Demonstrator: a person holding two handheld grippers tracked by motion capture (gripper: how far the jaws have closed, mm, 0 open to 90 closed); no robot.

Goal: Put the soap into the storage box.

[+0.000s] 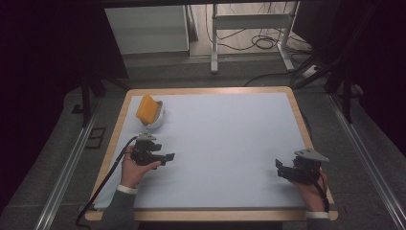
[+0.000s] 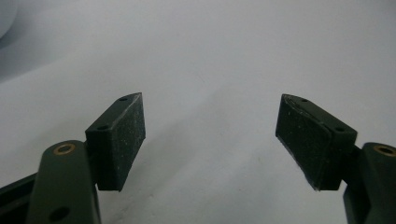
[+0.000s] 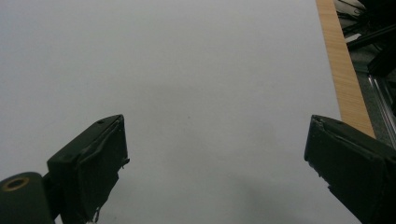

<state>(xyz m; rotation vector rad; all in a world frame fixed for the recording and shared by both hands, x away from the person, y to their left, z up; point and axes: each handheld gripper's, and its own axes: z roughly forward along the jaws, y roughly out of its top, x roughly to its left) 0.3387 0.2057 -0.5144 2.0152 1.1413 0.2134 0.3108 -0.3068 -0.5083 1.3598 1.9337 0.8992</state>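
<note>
A yellow sponge [image 1: 147, 109] stands tilted in a small white bowl [image 1: 156, 120] at the table's far left. A short way in front of the bowl my left gripper [image 1: 167, 157] rests low over the white mat, jaws wide apart with nothing between them. Its pads [image 2: 122, 135] frame bare mat in the left gripper view [image 2: 210, 140]. Near the front right corner my right gripper [image 1: 279, 168] is also open and empty. In the right gripper view [image 3: 215, 158] its fingers [image 3: 100, 163] spread over plain mat.
A white mat [image 1: 225, 139] covers the wood-edged table [image 1: 210, 90]. The wooden edge [image 3: 343, 70] runs past the right gripper's far side. Beyond the table stand a white frame [image 1: 249, 28] and floor cables [image 1: 265, 42]. A bowl's pale rim [image 2: 7, 21] shows top left.
</note>
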